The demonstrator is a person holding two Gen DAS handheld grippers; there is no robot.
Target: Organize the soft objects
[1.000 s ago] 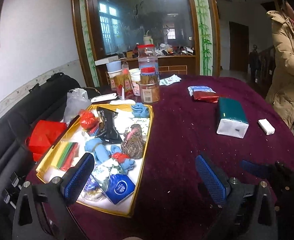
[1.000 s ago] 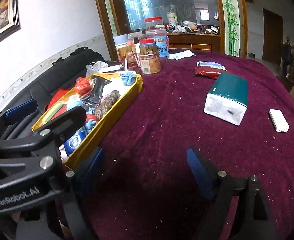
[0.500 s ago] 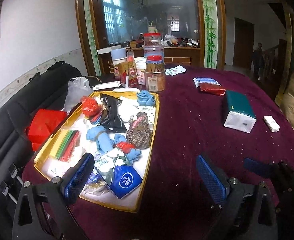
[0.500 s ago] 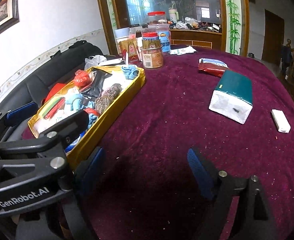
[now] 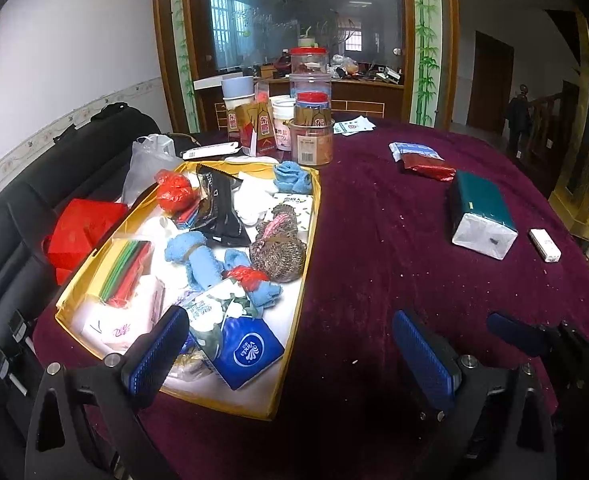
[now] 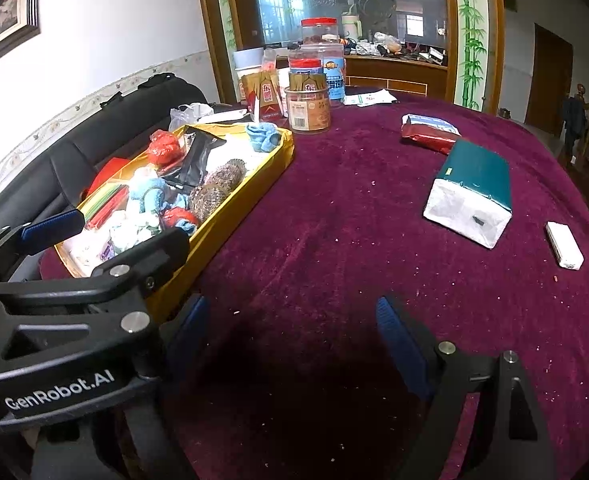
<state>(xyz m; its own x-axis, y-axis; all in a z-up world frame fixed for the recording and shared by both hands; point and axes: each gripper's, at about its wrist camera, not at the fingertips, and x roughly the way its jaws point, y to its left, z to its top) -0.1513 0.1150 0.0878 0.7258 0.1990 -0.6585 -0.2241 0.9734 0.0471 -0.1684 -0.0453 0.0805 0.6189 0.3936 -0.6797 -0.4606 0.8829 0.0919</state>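
Note:
A yellow tray [image 5: 310, 248] [image 6: 250, 188] on the purple table holds soft things: blue towel rolls [image 5: 198, 256], a blue cloth [image 5: 292, 176], a red ball [image 5: 174, 192], white cloth [image 5: 254, 196], metal scourers [image 5: 278, 252], a black pouch [image 5: 218, 208] and a blue tissue pack [image 5: 246, 350]. A green tissue pack [image 5: 482, 212] [image 6: 470, 192] lies on the table to the right. My left gripper [image 5: 290, 354] is open and empty over the tray's near end. My right gripper [image 6: 290, 340] is open and empty over bare cloth.
Jars, cups and cartons [image 5: 310, 120] stand behind the tray. A red and blue packet [image 5: 422, 160] and a small white box [image 5: 544, 244] lie on the right. A black sofa [image 5: 22, 208] with a red bag [image 5: 82, 232] runs along the left.
Both grippers have risen and drawn back a little, so the tray and table look lower and farther. The person in the beige coat at the right has left the view.

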